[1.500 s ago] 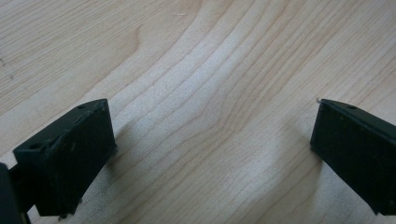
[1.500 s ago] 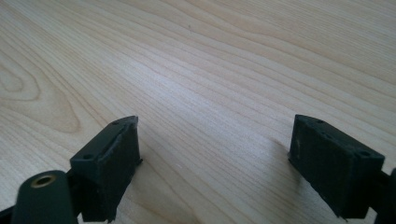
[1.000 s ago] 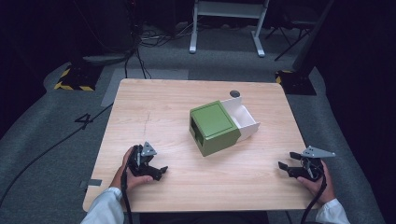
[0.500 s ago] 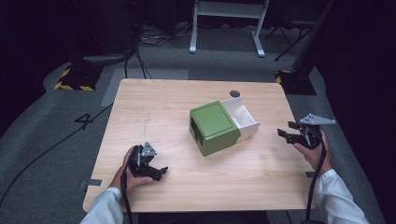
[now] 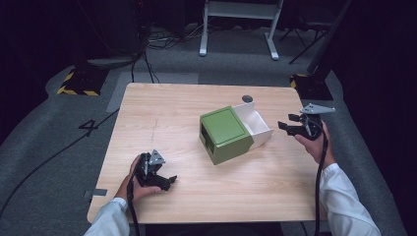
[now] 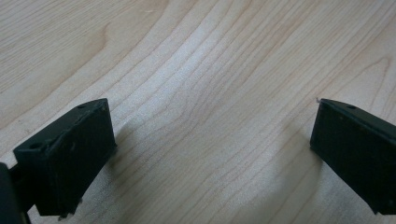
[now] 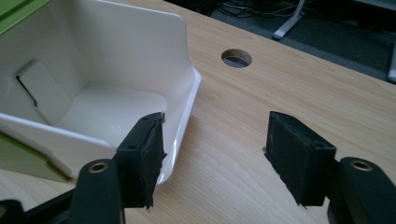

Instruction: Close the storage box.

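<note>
While the white drawer point(image 5: 256, 126) stands pulled out of the green box point(image 5: 225, 133), near the middle of the table point(image 5: 196, 206), proceed as follows.

High view: Locate the right gripper point(image 5: 290, 124) just beside the drawer's outer end, off the table surface, jaws apart, nothing between them. Locate the left gripper point(image 5: 164, 179) well apart from the box, toward the near edge of the table, resting low in the person's hand, jaws apart. Note the round hole point(image 5: 247, 99) in the table beyond the drawer.

Left gripper view: Confirm jaws spread wide over bare wood grain point(image 6: 210, 93), close to the surface. Nothing held.

Right gripper view: Confirm jaws wide, one just in front of the drawer's rounded corner point(image 7: 189, 93), the other over bare wood beside the drawer. Contact with the wall cannot be told. Note the empty interior, with a small flap or cutout point(image 7: 39, 91) in the inner wall toward the box.

Handling, as a judgement: Treat the drawer as thin, glossy moulded plastic, likely light, somewhat flexible and slippery. Take hold across the end wall near the rim, one jaw inside and one outside. Squeeze moderately; a thin wall may bow. Expect the light box to slide on the smooth wood when the drawer is pushed or pulled; brace the box with the left gripper if needed.
</note>
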A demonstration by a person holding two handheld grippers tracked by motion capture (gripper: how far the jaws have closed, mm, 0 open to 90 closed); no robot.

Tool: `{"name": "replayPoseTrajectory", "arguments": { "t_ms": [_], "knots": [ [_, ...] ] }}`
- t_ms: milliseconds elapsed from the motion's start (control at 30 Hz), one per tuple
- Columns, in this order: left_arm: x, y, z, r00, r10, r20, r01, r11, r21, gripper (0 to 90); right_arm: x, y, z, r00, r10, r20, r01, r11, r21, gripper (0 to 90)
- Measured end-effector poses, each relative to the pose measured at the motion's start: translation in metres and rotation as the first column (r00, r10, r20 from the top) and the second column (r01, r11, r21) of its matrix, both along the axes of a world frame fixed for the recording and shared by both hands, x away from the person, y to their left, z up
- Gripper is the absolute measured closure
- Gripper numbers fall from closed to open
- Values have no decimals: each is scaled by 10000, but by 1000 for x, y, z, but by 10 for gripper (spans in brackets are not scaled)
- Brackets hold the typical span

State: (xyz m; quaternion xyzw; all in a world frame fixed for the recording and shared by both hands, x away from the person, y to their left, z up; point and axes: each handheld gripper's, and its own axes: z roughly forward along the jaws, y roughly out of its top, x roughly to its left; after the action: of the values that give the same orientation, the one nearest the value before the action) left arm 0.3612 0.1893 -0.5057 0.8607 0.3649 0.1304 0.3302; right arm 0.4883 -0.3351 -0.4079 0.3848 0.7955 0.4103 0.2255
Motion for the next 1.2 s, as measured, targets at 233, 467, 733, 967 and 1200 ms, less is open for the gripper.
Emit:
{"name": "replayPoseTrajectory", "arguments": {
  "t_ms": [233, 467, 733, 967, 1200],
  "knots": [
    [0, 0, 0, 10000, -3, -1, 3, 10000, 4, 1, 17, 21, -16, 9981, 197, -576, -200, 9998, -33, 394],
    [0, 0, 0, 10000, 43, -6, -43, 10000, -19, 2, 21, 29, -23, 9966, 270, -778, -275, 9996, -57, 424],
    [0, 0, 0, 10000, 42, -6, -42, 10000, -21, 2, 31, 27, -41, 9888, 221, -1473, -181, 9994, 281, 463],
    [0, 0, 0, 10000, 41, -6, -41, 10000, -22, 2, 37, 29, -49, 9784, 606, -1978, -471, 9963, 722, 543],
    [0, 0, 0, 10000, 40, -6, -40, 10000, -22, 2, 40, 40, -53, 9705, 1135, -2129, -1036, 9930, 571, 679]
  ]
}}
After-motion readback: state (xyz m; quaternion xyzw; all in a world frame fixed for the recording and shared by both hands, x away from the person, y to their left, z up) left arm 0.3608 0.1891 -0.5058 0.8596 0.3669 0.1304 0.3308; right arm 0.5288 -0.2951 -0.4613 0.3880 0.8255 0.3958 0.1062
